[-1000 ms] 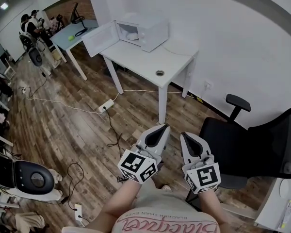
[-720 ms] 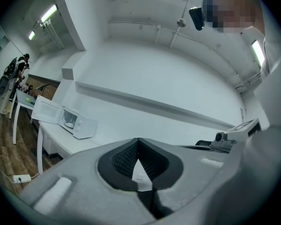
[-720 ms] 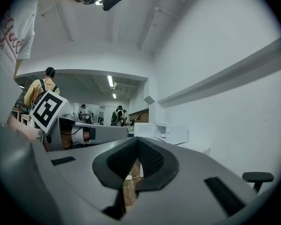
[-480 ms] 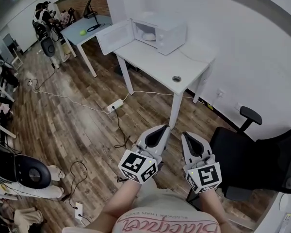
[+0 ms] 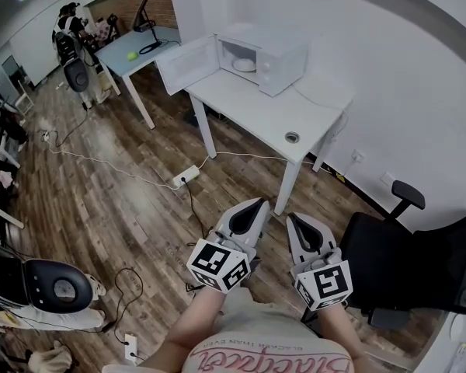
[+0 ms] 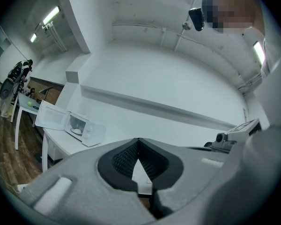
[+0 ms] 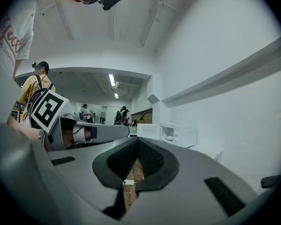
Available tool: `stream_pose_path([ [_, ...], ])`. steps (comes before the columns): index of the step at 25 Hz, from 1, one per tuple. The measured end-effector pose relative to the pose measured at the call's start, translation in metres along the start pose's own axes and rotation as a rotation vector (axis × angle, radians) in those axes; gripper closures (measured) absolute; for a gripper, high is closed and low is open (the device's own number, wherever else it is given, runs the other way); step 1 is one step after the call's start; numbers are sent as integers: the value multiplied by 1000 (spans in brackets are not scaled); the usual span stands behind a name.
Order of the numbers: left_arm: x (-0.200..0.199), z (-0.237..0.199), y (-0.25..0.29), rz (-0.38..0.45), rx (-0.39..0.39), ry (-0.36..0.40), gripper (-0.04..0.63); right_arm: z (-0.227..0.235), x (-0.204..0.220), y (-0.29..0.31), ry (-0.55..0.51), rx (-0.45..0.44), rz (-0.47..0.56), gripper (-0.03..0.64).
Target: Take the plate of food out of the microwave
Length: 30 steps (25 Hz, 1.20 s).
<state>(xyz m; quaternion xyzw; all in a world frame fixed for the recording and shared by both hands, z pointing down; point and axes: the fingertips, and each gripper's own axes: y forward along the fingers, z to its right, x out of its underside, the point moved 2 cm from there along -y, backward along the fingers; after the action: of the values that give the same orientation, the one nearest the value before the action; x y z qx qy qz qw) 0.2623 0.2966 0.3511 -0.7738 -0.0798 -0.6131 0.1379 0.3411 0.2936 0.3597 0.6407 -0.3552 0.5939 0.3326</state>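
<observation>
**Grippers closed and empty, plate not yet reached**

- Left gripper (image 5: 258,206) and right gripper (image 5: 292,218): jaws together at the tips, nothing between them. Both are held over the wood floor, well apart from the table (image 5: 273,113).
- Plate (image 5: 245,65) sits inside the microwave (image 5: 273,55) at the table's far end. The door (image 5: 188,64) hangs open past the table's left edge. The plate is too small to make out any food.
- Risks, my read:
  - A power strip (image 5: 185,178) and loose cables lie on the floor near the table's near-left leg, a trip or snag hazard on approach.
  - The open door could get clipped by the left gripper.
  - The jaws must open before the grab, or they will just shove the plate deeper.
- Materials:
  - The plate looks pale, smooth and shallow with a thin rim.
  - The ribbed black pads may slip on it, and any tilt dumps the food.
  - The microwave is a boxy, glossy white shell and the tabletop is flat matte white.
</observation>
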Motion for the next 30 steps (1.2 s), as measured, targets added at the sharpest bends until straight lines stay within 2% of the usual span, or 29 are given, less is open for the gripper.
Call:
stream_pose_path([
  [11, -12, -63, 12, -2, 18, 3, 591, -8, 1, 65, 8, 10, -16, 606],
  [20, -23, -119, 10, -22, 41, 6, 591, -20, 3, 121, 29, 50, -22, 606],
  [30, -24, -157, 3, -52, 59, -3, 591, -39, 9, 157, 27, 54, -47, 606],
])
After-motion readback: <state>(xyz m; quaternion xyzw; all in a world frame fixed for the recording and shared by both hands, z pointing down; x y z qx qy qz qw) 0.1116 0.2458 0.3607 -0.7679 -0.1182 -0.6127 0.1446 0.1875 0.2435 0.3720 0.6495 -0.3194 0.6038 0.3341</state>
